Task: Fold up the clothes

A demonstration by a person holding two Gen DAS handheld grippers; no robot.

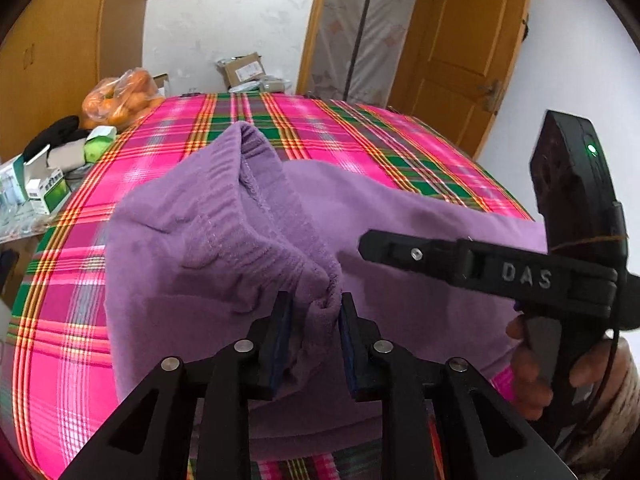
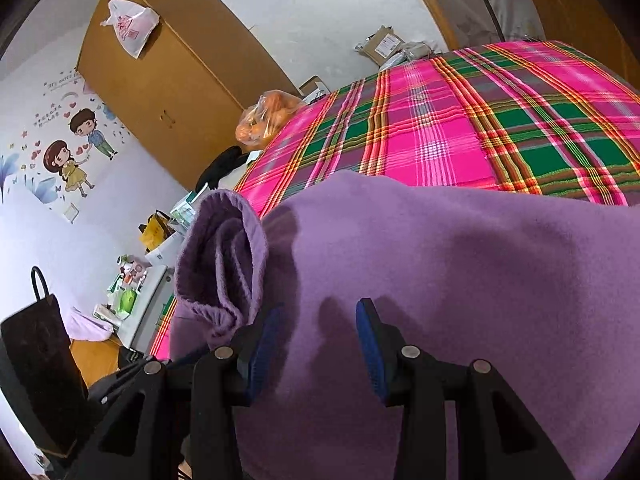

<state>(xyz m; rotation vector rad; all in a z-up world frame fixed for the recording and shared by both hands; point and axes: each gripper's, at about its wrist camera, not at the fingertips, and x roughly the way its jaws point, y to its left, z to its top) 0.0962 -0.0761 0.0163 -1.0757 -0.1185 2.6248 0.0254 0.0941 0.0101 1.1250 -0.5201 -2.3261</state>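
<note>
A: Nearest the left camera, the left gripper (image 1: 312, 316) is pinched on a bunched fold of the garment (image 1: 208, 240), cloth squeezed between both pads.

B: What does the garment look like?

A: Purple fleece, with a ribbed elastic band (image 1: 256, 148) standing up in a ridge running away from the pads. The rest lies spread on the plaid sheet (image 1: 340, 128).

B: And the right one?

A: The right gripper (image 2: 316, 344) stands open, fingers (image 2: 370, 340) spread over flat purple cloth (image 2: 460, 260), nothing between them. Whether the tips touch the fleece, I cannot tell. In the left view its body (image 1: 480, 264) is just right of the clamped fold, held by a hand (image 1: 536, 360).

B: Room around it?

A: Bare plaid beyond the garment to the far edge. Left of the bed sit boxes (image 1: 44, 192) and a bag of oranges (image 1: 120, 100); a cupboard (image 2: 168, 68) stands behind. A door (image 1: 460, 48) is at the far right.
</note>
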